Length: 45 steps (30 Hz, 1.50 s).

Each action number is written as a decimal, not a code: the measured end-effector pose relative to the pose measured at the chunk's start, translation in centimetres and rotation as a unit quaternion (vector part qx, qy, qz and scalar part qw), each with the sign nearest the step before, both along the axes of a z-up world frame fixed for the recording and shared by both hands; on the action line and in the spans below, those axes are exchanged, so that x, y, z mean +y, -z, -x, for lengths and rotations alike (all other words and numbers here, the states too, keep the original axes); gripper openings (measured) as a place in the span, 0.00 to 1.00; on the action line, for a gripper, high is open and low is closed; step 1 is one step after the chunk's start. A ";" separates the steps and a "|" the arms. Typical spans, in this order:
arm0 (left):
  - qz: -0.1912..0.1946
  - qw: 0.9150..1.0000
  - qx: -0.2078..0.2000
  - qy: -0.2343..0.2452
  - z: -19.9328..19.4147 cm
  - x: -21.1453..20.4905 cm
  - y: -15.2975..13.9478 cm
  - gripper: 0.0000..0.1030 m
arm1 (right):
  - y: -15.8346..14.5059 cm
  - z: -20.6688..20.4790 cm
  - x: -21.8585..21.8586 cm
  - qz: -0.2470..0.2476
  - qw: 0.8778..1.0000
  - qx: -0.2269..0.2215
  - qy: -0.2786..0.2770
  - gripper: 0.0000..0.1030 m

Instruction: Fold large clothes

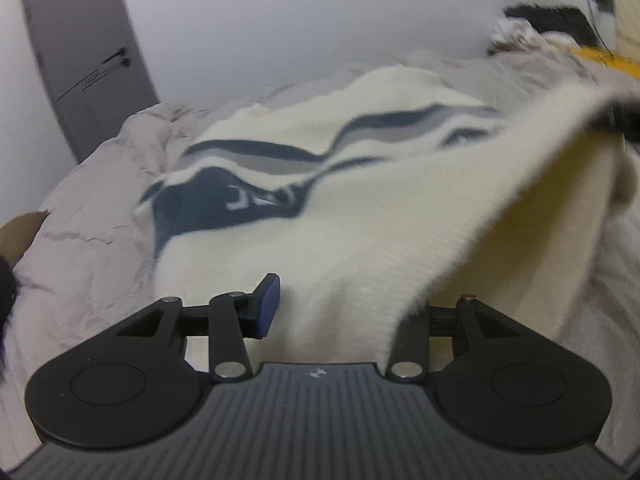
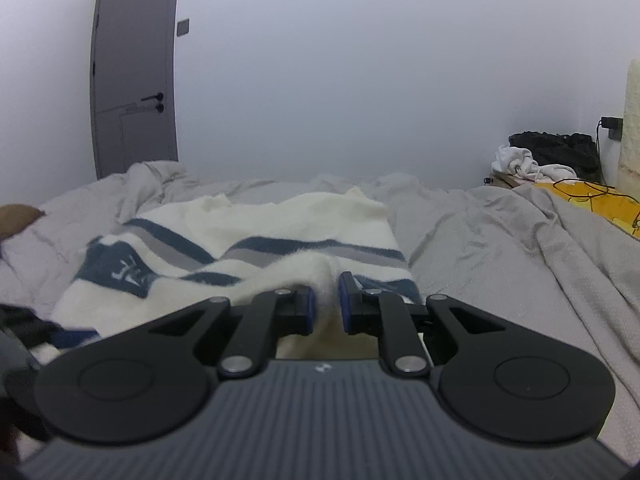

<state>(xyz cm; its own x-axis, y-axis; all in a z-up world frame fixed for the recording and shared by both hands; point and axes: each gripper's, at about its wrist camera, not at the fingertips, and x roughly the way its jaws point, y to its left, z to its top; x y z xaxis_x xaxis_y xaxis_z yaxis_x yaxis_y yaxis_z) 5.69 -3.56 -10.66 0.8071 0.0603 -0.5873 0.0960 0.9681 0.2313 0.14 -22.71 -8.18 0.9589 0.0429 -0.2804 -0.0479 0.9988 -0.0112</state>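
A cream knitted sweater (image 1: 360,208) with dark blue and grey wavy stripes lies spread on the bed. My left gripper (image 1: 340,306) stands open over its near hem. The left blue pad (image 1: 269,305) is bare, and the cloth drapes over and hides the right finger. The sweater's right edge rises to the upper right, where my right gripper (image 1: 624,120) shows as a dark blur. In the right wrist view my right gripper (image 2: 327,304) is shut on a bunched fold of the sweater (image 2: 280,232), with cream cloth pinched between its two blue pads.
A rumpled grey duvet (image 2: 500,240) covers the bed. A grey door (image 2: 132,92) stands at the far left. At the far right are a yellow item (image 2: 592,200) and a pile of white and black clothes (image 2: 540,156). A brown object (image 2: 16,216) sits at the left edge.
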 end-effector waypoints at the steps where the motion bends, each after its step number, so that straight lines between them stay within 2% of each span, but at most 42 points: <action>1: 0.006 1.000 -0.006 -0.005 0.0 0.3 -0.4 0.50 | 0.2 -0.2 0.0 0.005 1.000 0.006 0.005 0.15; 4: 0.022 0.999 -0.019 -0.020 -0.4 1.1 -1.2 0.50 | 1.1 -1.0 -0.1 0.007 0.999 0.032 0.012 0.15; 8: 0.041 0.998 -0.028 -0.031 -0.4 2.0 -1.8 0.53 | 2.3 -2.2 -1.1 -0.028 0.996 0.089 0.013 0.17; 11: 0.045 0.998 -0.043 -0.029 -0.3 2.4 -2.2 0.54 | 3.5 -3.0 -1.3 -0.037 0.991 0.126 0.010 0.17; 13: 0.074 0.996 -0.039 -0.034 -0.6 3.2 -2.4 0.53 | 3.8 -2.9 -1.2 -0.043 0.990 0.132 0.008 0.17; 15: 0.091 0.994 -0.047 -0.036 -0.4 3.6 -2.7 0.48 | 3.4 -2.3 -1.3 -0.042 0.992 0.115 0.010 0.17; 18: 0.119 0.990 -0.063 -0.034 0.4 4.1 -4.0 0.37 | 2.0 -1.2 -1.4 -0.034 0.997 0.063 0.012 0.17; 21: 0.106 0.987 -0.118 -0.030 2.3 4.3 -6.1 0.33 | -0.2 0.7 -0.9 -0.008 1.000 -0.008 0.010 0.17; 25: 0.121 0.977 -0.173 -0.030 4.5 4.9 -10.1 0.30 | -4.5 2.9 -0.2 0.013 0.997 -0.074 0.000 0.16; 27: 0.115 0.973 -0.200 -0.030 5.5 4.8 -12.6 0.30 | -7.2 3.8 0.0 0.021 0.994 -0.106 -0.005 0.16; 30: 0.128 0.968 -0.214 -0.025 6.0 4.9 -16.8 0.29 | -11.8 4.2 -0.3 -0.002 0.993 -0.118 -0.012 0.16; 39: 0.120 0.947 -0.296 0.003 8.1 4.2 -33.3 0.29 | -27.1 5.9 -0.4 -0.001 0.977 -0.213 -0.029 0.16; 45: 0.115 0.934 -0.338 0.020 9.8 3.3 -43.2 0.29 | -37.2 7.1 -1.4 -0.028 0.968 -0.245 -0.046 0.16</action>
